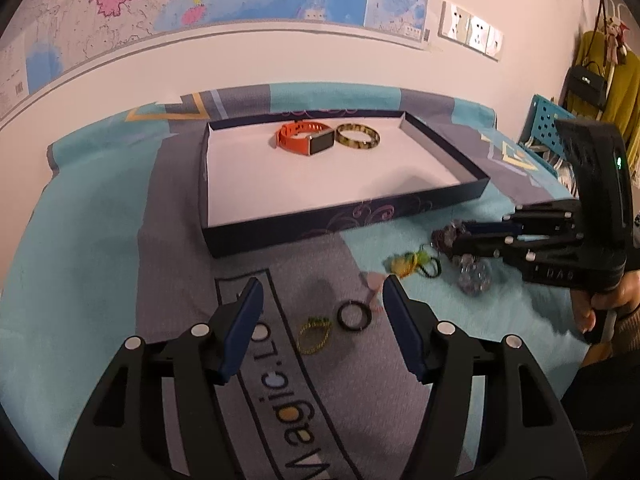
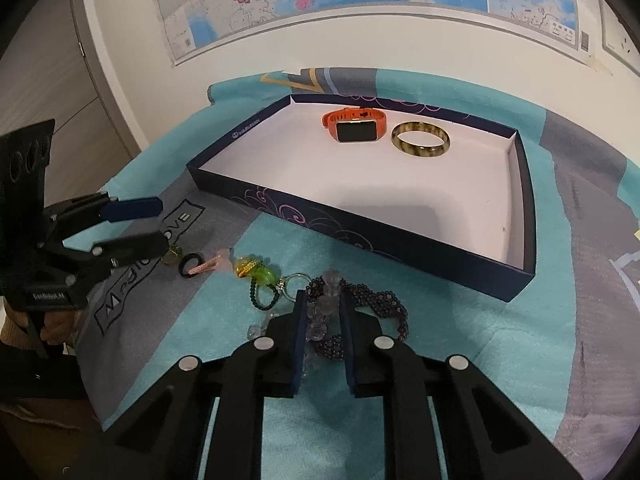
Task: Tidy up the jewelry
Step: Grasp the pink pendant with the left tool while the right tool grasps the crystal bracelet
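The left claw (image 1: 322,292) stands wide above the grey-and-turquoise cloth (image 1: 100,240) on the tabletop, nothing between its pads, over a small yellow-green beaded ring (image 1: 315,332) and a black band ring (image 1: 354,315) lying side by side. Beyond, the shallow dark-blue tray with a white floor (image 2: 360,236) holds an orange-strapped smartwatch (image 2: 354,124) beside a mottled amber bangle (image 2: 420,141). Right of that, the right claw (image 2: 324,304) is drawn narrow around a clear crystal-bead bracelet (image 2: 320,314), amid dark purple beads (image 2: 384,304).
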`<state>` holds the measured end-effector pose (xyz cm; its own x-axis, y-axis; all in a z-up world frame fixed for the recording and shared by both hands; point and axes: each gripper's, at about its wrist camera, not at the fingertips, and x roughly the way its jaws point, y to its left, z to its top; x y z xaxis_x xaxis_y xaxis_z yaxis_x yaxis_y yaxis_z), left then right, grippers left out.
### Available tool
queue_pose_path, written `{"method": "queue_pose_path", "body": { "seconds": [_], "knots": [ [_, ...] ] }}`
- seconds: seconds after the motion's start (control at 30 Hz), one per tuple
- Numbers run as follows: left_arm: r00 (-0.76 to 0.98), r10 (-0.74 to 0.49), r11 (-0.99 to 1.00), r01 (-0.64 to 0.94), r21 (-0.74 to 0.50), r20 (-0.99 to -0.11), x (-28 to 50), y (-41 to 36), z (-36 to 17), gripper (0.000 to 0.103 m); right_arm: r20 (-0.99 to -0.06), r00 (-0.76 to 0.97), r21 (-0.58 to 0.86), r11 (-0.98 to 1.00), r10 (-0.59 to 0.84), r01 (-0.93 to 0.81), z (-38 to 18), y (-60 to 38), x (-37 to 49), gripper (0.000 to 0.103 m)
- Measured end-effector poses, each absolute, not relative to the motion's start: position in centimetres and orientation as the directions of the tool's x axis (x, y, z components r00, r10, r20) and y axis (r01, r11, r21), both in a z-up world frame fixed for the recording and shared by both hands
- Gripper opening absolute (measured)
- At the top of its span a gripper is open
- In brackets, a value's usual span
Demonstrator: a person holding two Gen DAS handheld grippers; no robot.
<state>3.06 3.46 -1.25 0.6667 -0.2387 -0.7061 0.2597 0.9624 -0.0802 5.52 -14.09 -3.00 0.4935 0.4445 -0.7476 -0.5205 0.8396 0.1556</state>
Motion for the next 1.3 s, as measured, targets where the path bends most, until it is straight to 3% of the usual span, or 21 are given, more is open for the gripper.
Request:
{"method": "queue_pose_path", "body": {
  "seconds": [0.1, 0.57, 0.97, 1.2, 1.3],
  "knots": [
    [0.660, -0.246, 0.959, 0.271, -0.080, -0.710, 2.7, 3.3, -1.6, 0.062, -0.736, 0.506, 0.159, 0.841, 0.450, -0.517, -2.6, -14.3, 5.3, 0.007],
    [0.649, -0.269, 0.940, 0.339, -0.046, -0.712, 2.3, 0.8, -1.8, 0.062, -0.666, 0.519, 0.247, 0.815, 0.536, -0.525, -0.1, -15.8, 4.3, 0.007],
    [0.633, -0.275, 0.919, 0.395, -0.003, -0.724, 3.0, -0.8, -2.4, 0.041, -0.597, 0.552, 0.268, 0.794, 0.582, -0.546, 3.1, -16.1, 3.2, 0.007],
    [0.616, -0.281, 0.912, 0.410, -0.006, -0.736, 3.8, -1.1, -2.7, 0.018, -0.593, 0.556, 0.272, 0.795, 0.583, -0.543, 3.2, -16.2, 3.5, 0.007],
    [0.605, -0.292, 0.905, 0.425, -0.010, -0.740, 4.0, -1.3, -2.8, 0.018, -0.594, 0.556, 0.275, 0.796, 0.582, -0.539, 3.0, -16.2, 3.5, 0.007]
  ]
}}
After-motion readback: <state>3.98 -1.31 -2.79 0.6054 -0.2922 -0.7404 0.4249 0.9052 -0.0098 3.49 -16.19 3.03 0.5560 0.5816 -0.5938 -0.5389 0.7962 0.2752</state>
